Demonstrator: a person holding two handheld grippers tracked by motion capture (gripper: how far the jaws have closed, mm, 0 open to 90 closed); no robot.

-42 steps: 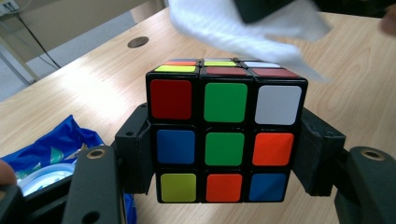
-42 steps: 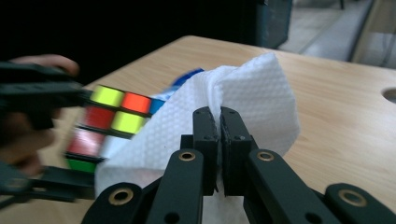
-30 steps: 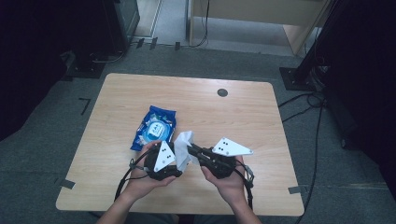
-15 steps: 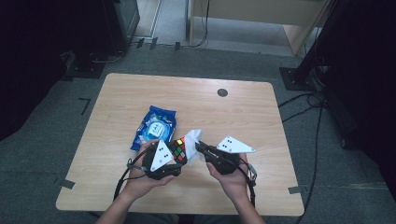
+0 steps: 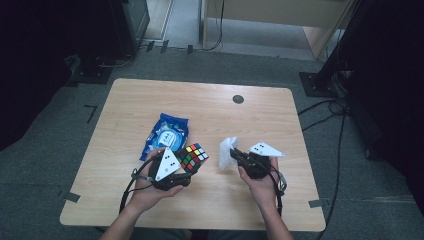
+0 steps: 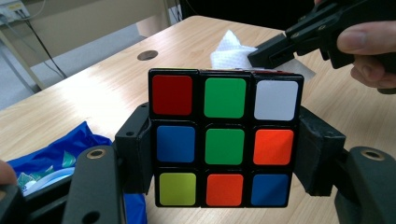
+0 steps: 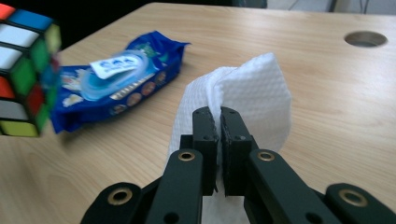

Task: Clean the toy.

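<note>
Left fingers (image 6: 224, 154) clamp the cube (image 6: 224, 140), right fingers (image 7: 219, 140) pinch the wipe (image 7: 247, 98) — blue pack (image 7: 116, 84) just beside.

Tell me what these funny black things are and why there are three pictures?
A person sits at a wooden table and holds a black claw tool in each hand. One camera looks down from above. Two more cameras ride on the tools, so each shows its own two black jaws from close up.

The left claw squeezes a colourful puzzle cube between its jaws; you can see red, green, white, blue, orange and yellow squares. The right claw is pinched shut on a white wet wipe. It is held a little apart from the cube.

On the table lies a blue pack of wipes. Near the far edge is a small round hole.
</note>
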